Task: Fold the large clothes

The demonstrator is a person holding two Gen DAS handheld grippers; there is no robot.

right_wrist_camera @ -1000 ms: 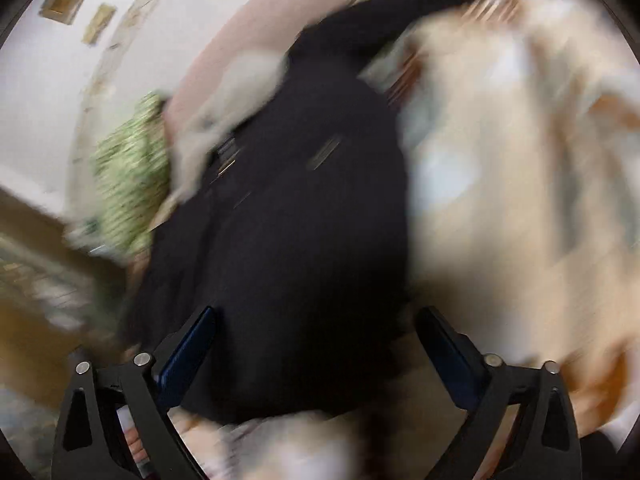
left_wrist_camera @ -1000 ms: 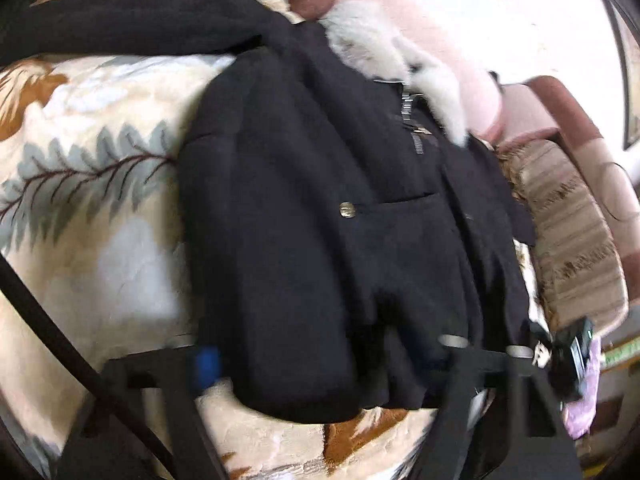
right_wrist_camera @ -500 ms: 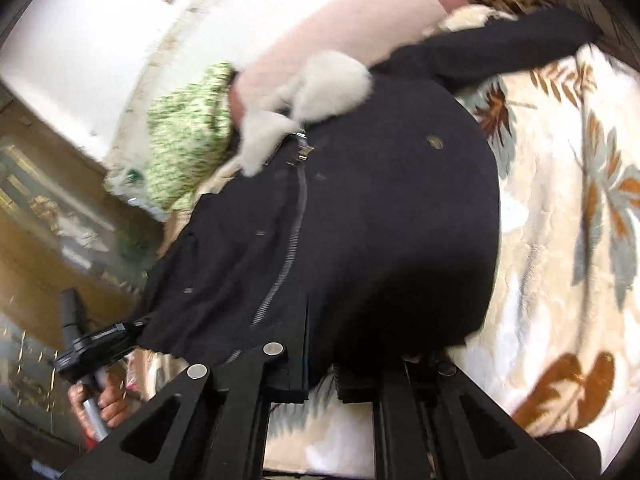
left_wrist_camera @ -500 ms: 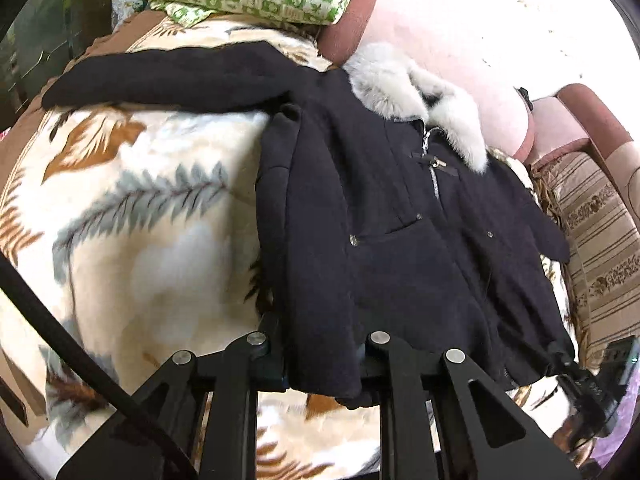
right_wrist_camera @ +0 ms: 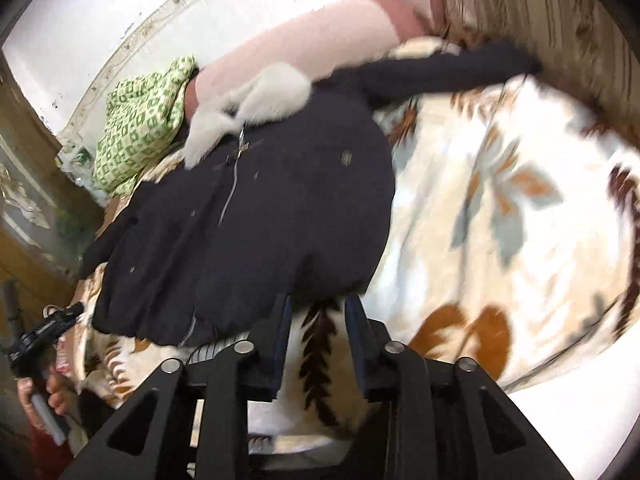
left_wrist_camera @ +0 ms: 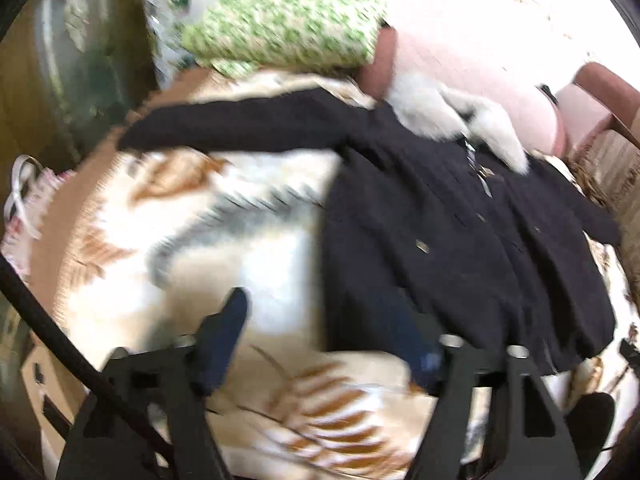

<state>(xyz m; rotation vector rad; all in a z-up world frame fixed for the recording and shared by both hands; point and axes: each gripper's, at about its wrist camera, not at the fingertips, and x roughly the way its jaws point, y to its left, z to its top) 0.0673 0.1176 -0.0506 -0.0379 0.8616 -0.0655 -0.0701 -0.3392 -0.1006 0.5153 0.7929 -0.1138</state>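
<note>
The black coat (left_wrist_camera: 460,240) lies spread on the leaf-print blanket (left_wrist_camera: 224,248), its hem just ahead of both grippers, left gripper (left_wrist_camera: 324,328) and right gripper (right_wrist_camera: 316,312) both opening, nothing between their jaws.

The left black two-finger gripper with blue pads (left_wrist_camera: 324,332) is opening, its jaws wide apart and empty, poised above the near hem of the black coat with white fur collar (left_wrist_camera: 460,240). The right black two-finger gripper with blue pads (right_wrist_camera: 318,316) is also opening, a narrow empty gap between its jaws, just short of that same hem.
</note>
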